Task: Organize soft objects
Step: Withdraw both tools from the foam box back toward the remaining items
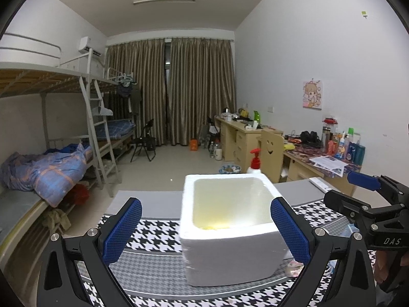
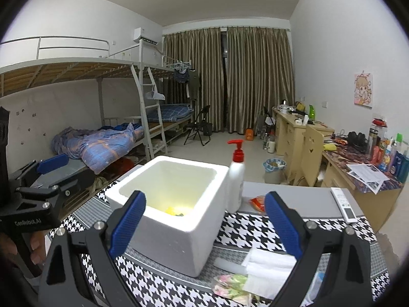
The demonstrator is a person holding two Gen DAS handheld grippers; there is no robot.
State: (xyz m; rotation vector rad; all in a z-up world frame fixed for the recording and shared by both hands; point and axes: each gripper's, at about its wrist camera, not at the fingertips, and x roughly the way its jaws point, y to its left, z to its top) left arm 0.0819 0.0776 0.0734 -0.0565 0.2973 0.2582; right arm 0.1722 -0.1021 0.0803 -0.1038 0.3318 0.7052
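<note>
A white foam box [image 1: 230, 235] stands on the houndstooth cloth [image 1: 153, 232]; it also shows in the right wrist view [image 2: 176, 225] with a yellow soft item [image 2: 172, 210] inside. My left gripper [image 1: 207, 232] is open and empty, its fingers either side of the box front. My right gripper [image 2: 204, 225] is open and empty, to the right of the box; it shows in the left wrist view [image 1: 363, 192]. A white folded cloth [image 2: 268, 268] and a pastel floral packet [image 2: 230, 285] lie on the cloth below the right gripper. A red-orange packet [image 2: 258, 201] lies beyond.
A white pump bottle with red top [image 2: 236, 179] stands right behind the box. A white remote [image 2: 343, 204] lies at the table's right edge. Bunk beds [image 1: 51, 158] stand left, and cluttered desks [image 1: 329, 158] line the right wall.
</note>
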